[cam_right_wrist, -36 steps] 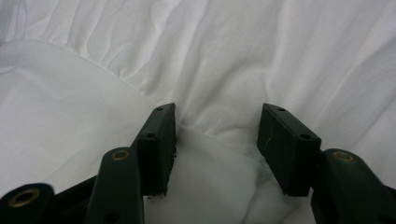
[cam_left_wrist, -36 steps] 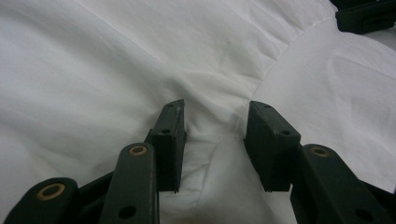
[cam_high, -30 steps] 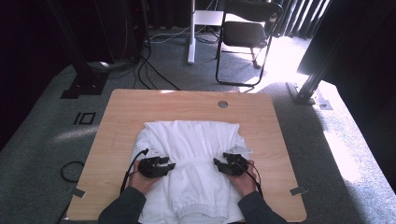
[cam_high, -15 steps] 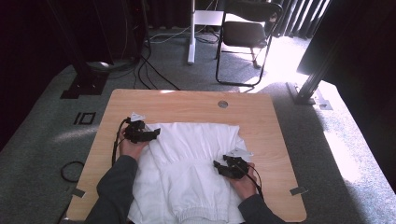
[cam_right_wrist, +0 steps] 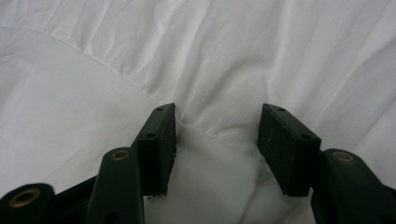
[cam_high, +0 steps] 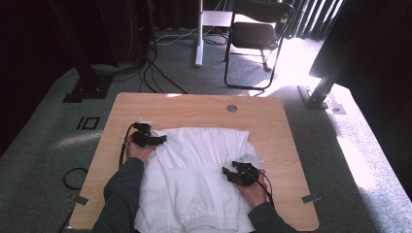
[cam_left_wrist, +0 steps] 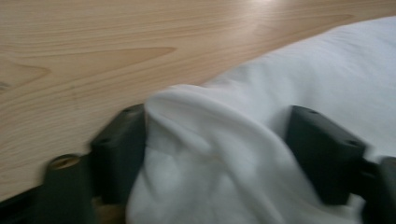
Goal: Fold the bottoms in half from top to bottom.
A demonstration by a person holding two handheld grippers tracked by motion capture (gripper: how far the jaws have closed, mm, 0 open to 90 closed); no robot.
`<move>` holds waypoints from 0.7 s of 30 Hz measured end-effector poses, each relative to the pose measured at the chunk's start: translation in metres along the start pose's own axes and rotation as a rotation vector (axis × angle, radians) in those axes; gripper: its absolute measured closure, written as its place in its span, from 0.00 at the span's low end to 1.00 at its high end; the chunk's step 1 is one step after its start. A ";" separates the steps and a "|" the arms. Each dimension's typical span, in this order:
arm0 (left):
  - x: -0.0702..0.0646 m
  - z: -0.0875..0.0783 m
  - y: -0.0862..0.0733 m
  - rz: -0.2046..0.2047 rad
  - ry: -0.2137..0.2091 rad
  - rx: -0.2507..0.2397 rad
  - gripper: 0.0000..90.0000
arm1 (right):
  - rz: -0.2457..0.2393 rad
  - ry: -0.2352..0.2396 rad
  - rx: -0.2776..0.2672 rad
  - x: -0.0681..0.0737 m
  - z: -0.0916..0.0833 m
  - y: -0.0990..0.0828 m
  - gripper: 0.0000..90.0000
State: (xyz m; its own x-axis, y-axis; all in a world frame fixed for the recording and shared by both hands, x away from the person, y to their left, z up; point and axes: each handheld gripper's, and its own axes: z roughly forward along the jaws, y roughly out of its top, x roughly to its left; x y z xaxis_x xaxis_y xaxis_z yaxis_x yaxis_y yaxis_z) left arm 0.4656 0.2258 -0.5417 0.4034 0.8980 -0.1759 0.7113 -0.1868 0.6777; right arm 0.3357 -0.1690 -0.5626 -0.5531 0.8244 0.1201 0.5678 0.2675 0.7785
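While my left gripper (cam_high: 158, 140) stands released with a fold of the white garment (cam_high: 194, 179) bunched between its jaws at the far-left corner, my right gripper (cam_high: 228, 173), jaws parted, presses the right side; I should clamp fully before pulling flat.

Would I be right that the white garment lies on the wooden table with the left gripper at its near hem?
Not quite: the high view shows the left gripper at the far left corner of the white garment, away from the near hem. The garment does lie on the wooden table.
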 end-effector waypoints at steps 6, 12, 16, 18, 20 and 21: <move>0.004 -0.001 -0.001 -0.015 -0.087 0.032 0.83 | 0.052 0.065 0.055 -0.013 -0.007 0.012 0.56; 0.004 -0.001 -0.001 -0.014 -0.088 0.033 0.85 | 0.091 -0.032 -0.003 -0.050 -0.018 0.050 0.48; 0.004 -0.001 -0.001 -0.013 -0.091 0.026 0.85 | 0.163 -0.100 -0.004 -0.084 0.000 0.075 0.37; 0.004 0.000 -0.001 -0.012 -0.092 0.025 0.85 | 0.190 -0.101 0.008 -0.094 0.010 0.083 0.32; 0.004 0.000 -0.001 -0.012 -0.093 0.023 0.85 | 0.206 -0.119 0.026 -0.102 0.023 0.090 0.26; 0.004 0.000 -0.001 -0.012 -0.093 0.023 0.85 | 0.222 -0.123 0.037 -0.106 0.030 0.092 0.25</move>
State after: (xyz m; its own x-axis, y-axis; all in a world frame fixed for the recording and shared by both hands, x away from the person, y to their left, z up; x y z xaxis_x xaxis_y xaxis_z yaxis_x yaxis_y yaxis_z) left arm 0.4660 0.2298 -0.5430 0.4460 0.8593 -0.2502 0.7289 -0.1865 0.6587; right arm 0.4645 -0.2164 -0.5227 -0.3353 0.9189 0.2079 0.6901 0.0894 0.7182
